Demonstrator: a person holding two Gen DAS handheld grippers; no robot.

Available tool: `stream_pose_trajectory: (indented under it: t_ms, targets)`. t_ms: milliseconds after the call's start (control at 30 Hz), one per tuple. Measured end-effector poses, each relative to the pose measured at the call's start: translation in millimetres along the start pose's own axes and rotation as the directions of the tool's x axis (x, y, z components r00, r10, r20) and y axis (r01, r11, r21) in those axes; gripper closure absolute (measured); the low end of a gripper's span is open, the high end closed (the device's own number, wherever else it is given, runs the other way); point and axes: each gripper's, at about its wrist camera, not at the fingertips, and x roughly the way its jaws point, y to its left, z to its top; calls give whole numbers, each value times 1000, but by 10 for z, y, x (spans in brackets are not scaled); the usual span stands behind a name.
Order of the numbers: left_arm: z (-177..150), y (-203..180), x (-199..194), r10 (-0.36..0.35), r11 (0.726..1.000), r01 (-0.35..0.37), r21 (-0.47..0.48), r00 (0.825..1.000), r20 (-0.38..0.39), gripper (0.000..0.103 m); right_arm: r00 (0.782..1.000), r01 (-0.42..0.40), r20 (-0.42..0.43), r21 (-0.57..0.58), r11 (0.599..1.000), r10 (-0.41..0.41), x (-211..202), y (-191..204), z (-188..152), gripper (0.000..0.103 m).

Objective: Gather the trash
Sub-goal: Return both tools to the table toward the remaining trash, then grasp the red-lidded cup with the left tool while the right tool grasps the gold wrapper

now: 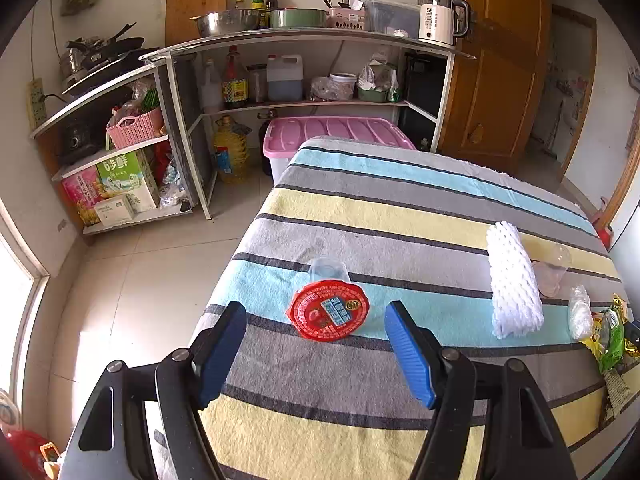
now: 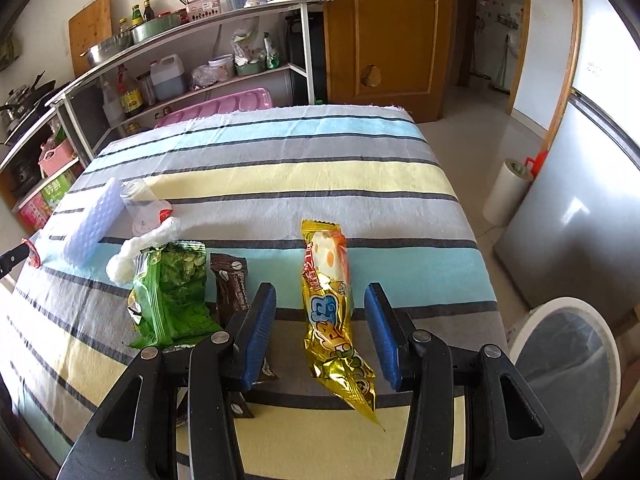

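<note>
Right wrist view, gold wrapper lying between spread right tongs

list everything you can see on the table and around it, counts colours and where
jelly cup: 1, clear with red lid, table's left edge, on its side
foam net sleeve: 1, white, mid table
clear plastic cup: 1, lying beside the foam sleeve
green snack bag: 1, near the front edge
brown wrapper: 1, right of the green bag
gold wrapper: 1, between the right fingers
striped cloth: 1, blue, yellow, grey, covers the table
trash bin: 1, white, floor right of the table
pink-lidded box: 1, floor behind the table
kettle: 1, white, top shelf
left gripper: open
right gripper: open
</note>
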Motion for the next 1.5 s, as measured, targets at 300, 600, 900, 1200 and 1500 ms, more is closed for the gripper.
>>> stream_pose_trajectory:
  t_ms: [300, 600, 900, 1200, 1500]
  targets:
    - [49, 18, 277, -1, 1000, 1, -2, 999, -47, 32, 1000, 10, -27, 17, 1000, -10, 131, 0, -1, 56]
    - [69, -19, 318, 2, 1000, -2, 1, 999, -32, 36, 1000, 11, -24, 21, 1000, -11, 136, 21, -14, 69]
    - [59, 22, 321, -11, 1000, 11, -14, 999, -37, 58, 1000, 5, -15, 23, 1000, -5, 117, 27, -22, 81]
    - [58, -7, 234, -17, 1000, 17, -2, 1000, -22, 58, 1000, 6, 8, 25, 1000, -6, 56, 11, -33, 86]
    - [28, -88, -1, -33, 999, 33, 15, 999, 13, 58, 999, -5, 45, 35, 999, 3, -82, -31, -51, 88]
